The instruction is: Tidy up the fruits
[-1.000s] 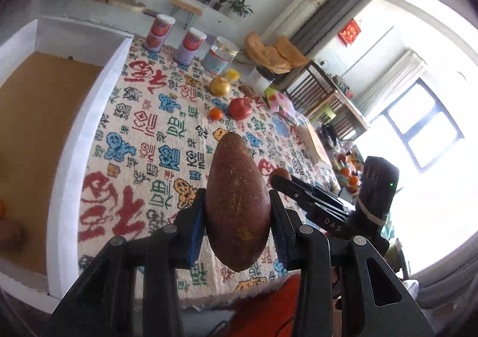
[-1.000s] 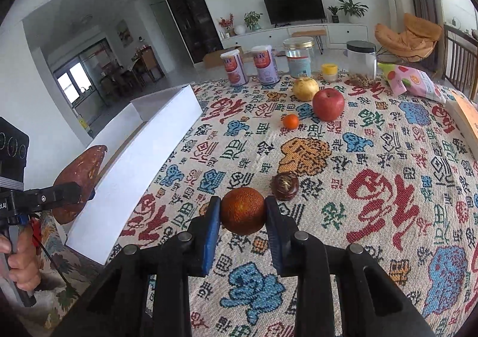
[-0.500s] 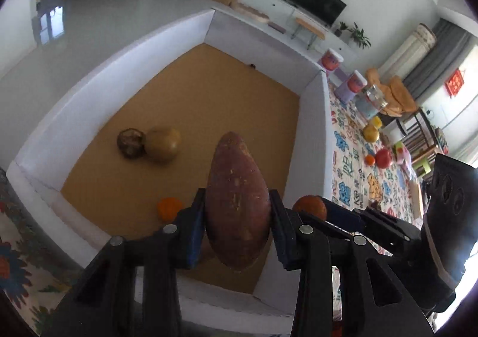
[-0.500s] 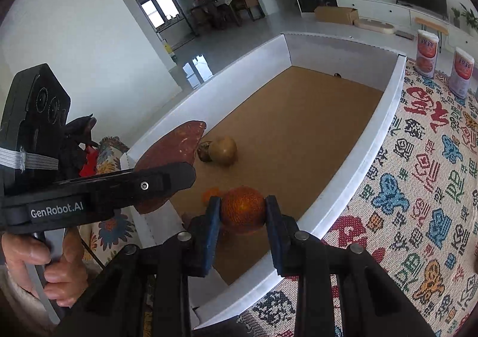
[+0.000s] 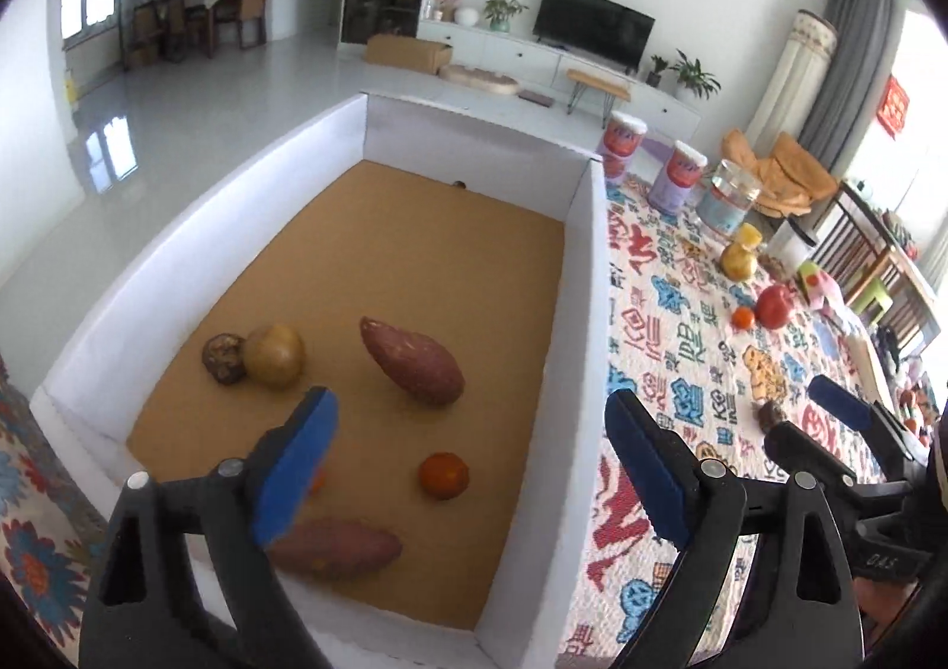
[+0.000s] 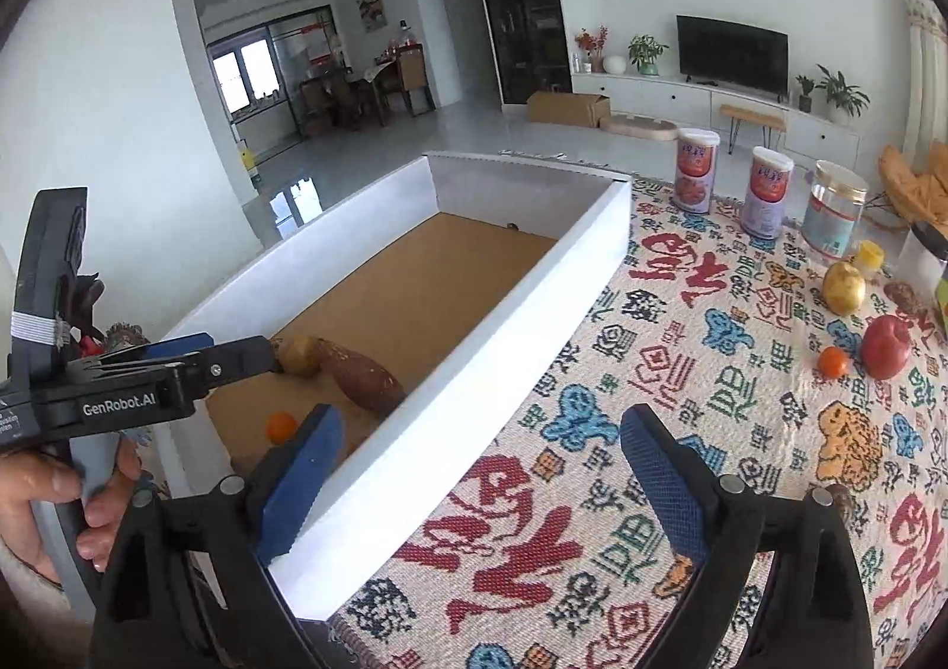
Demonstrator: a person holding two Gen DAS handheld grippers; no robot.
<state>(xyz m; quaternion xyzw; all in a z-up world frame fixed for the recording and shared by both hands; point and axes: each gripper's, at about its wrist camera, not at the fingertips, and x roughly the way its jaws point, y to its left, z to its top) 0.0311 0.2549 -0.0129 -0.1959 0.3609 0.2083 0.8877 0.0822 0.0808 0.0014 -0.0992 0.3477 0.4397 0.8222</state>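
My left gripper is open and empty above the near end of the white box. On the box's brown floor lie a sweet potato, a second sweet potato, an orange fruit, a yellow-brown fruit and a dark round fruit. My right gripper is open and empty over the box's right wall and the patterned tablecloth. A red apple, a small orange and a yellow fruit sit on the cloth.
Two pink cans and a clear jar stand at the cloth's far edge. A dark fruit lies on the cloth near my right gripper's fingers. Open floor lies left of the box.
My left gripper has let go of the sweet potato and my right gripper has let go of the orange fruit. Both now lie in the box, and both grippers are open.
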